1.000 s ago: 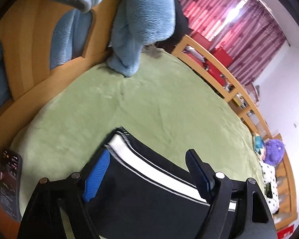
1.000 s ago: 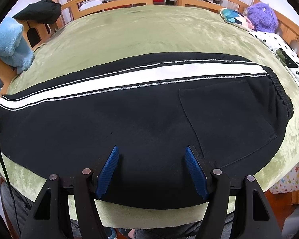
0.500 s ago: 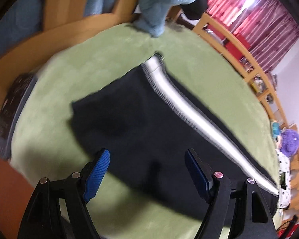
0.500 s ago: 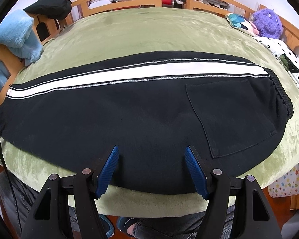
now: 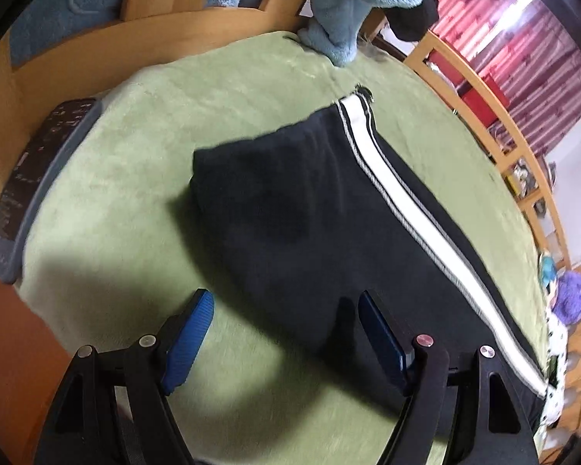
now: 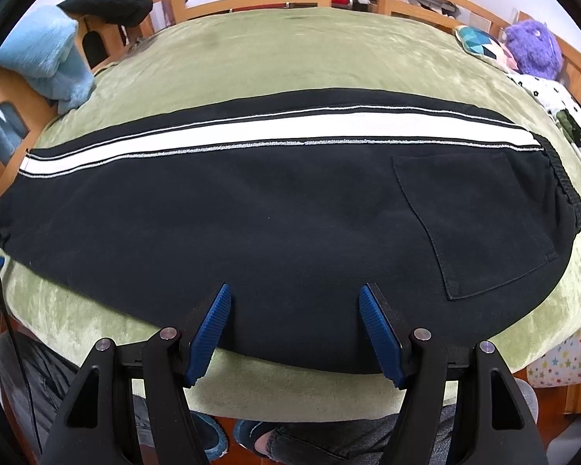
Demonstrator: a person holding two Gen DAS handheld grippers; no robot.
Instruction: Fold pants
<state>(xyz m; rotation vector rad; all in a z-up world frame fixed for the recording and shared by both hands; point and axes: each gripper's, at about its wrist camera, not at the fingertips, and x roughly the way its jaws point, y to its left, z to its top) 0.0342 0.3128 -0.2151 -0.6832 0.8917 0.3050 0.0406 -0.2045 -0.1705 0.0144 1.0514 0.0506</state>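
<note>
Black pants (image 6: 271, 213) with a white side stripe lie flat across the green bed cover (image 6: 290, 54), waistband and back pocket to the right, leg ends to the left. My right gripper (image 6: 294, 290) hovers open over the near edge at mid-length, with nothing pinched. In the left wrist view the leg end of the pants (image 5: 290, 224) lies spread on the cover (image 5: 135, 155). My left gripper (image 5: 284, 298) hangs above its near edge. Its jaws are closing a little, and the blue pads press on nothing.
A light blue blanket (image 5: 348, 7) hangs over the wooden bed frame by the leg end. A dark flat device (image 5: 31, 178) lies on the frame's ledge. A purple plush (image 6: 530, 46) and a cushion sit at the far right corner. A person's legs (image 6: 310, 438) stand at the near edge.
The left gripper had the leg end between its jaws, lifted. Now the leg end lies flat on the cover and the gripper sits lower and back from it. The right gripper barely shifted.
</note>
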